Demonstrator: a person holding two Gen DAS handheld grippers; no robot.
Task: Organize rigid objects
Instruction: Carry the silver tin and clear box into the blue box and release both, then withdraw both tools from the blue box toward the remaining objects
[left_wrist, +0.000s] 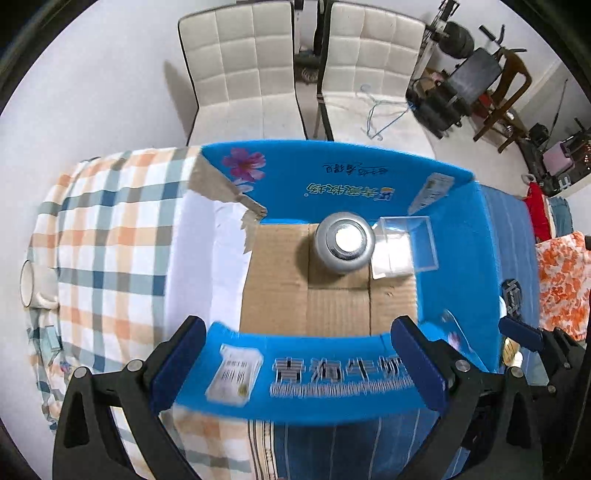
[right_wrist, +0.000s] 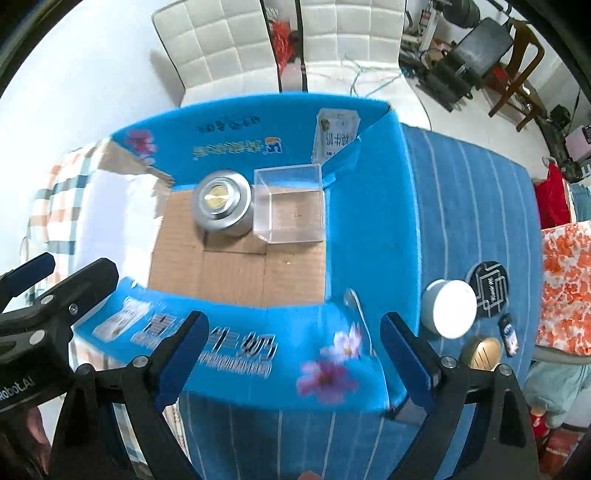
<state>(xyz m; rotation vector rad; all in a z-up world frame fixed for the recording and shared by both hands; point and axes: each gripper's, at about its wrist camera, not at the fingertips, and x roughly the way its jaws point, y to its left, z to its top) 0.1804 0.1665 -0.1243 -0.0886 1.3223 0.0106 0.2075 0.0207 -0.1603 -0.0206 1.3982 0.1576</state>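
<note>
Both grippers, left (left_wrist: 299, 360) and right (right_wrist: 295, 356), hover with fingers spread and empty over the box (right_wrist: 373, 229). The tin (right_wrist: 223, 205) and clear case (right_wrist: 290, 203) sit packed together against its far wall, leaving floor space for the white cup (right_wrist: 448, 314) outside on the blue cloth (right_wrist: 461, 206).

Box (left_wrist: 454, 236) interior: silver can (left_wrist: 345, 242) and clear case (left_wrist: 406, 245) touch, filling the 12–1 o'clock corner. Near half of cardboard floor (left_wrist: 306, 306) free; entry from above OK. Blue flaps stand at 12, 3, 6 o'clock; torn flap (left_wrist: 221, 184) at 10. Outside, 3 o'clock: white lid (right_wrist: 448, 308), black disc (right_wrist: 489, 288), gold item (right_wrist: 480, 352) crowd the blue cloth (right_wrist: 461, 192).
</note>
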